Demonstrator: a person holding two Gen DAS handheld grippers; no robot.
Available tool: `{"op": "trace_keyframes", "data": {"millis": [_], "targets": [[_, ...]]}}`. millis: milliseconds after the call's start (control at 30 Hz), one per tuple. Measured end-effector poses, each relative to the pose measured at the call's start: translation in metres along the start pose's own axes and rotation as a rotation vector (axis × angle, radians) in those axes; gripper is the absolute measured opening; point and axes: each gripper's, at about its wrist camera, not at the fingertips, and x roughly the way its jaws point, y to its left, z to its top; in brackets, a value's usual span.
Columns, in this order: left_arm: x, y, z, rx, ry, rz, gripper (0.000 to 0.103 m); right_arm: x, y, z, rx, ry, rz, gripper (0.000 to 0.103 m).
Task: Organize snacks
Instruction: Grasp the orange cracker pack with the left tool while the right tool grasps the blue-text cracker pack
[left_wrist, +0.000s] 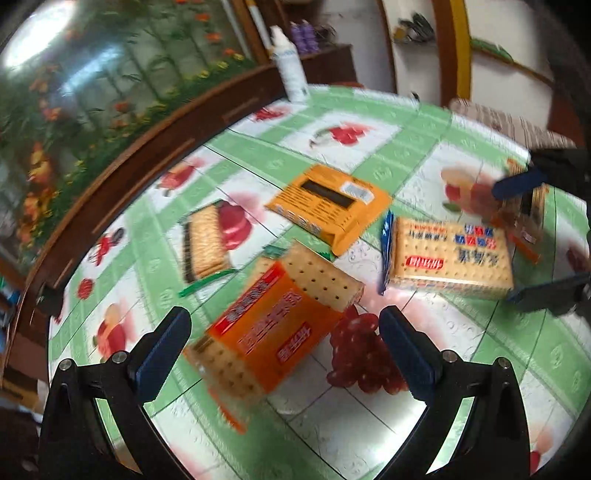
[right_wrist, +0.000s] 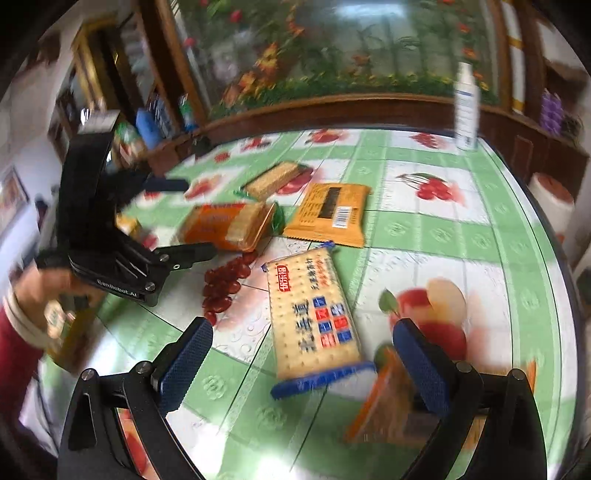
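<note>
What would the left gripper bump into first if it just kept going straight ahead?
Most likely the orange-labelled cracker pack, which lies right between the open fingers of the left gripper on the fruit-print tablecloth. Depth is hard to judge here; the flat orange packet lies further along that line.

Readable print: one brand mark and a few pack labels.

You are seeing "GenRobot.AI" in pale letters on the black body of the left gripper (right_wrist: 184, 221), held at the left of the right wrist view. The clear-wrapped cracker pack with blue end seals (right_wrist: 314, 317) is showing large dark Chinese characters and a red brand tag, too blurred to read. The flat orange foil packet (right_wrist: 328, 212) is showing a white barcode sticker; its digits are illegible.
</note>
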Motion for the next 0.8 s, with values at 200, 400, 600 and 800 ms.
{"op": "trace_keyframes", "data": {"millis": [200,400,600,800], "targets": [[0.027,0.002,-0.002,0.058,0.075,-0.036,0.102,0.039,0.020,0.007,-0.113,0.082,-0.081,0.100],[0.030,0.009,-0.001,0.011,0.062,-0.105,0.101,0.054,0.012,0.002,-0.093,0.113,-0.104,0.095],[0.021,0.004,-0.001,0.015,0.052,-0.126,0.084,0.054,0.006,0.004,-0.056,0.109,-0.086,0.072],[0.018,0.002,-0.006,-0.029,0.070,-0.113,0.063,0.055,0.010,0.003,-0.078,0.111,-0.105,0.067]]}}
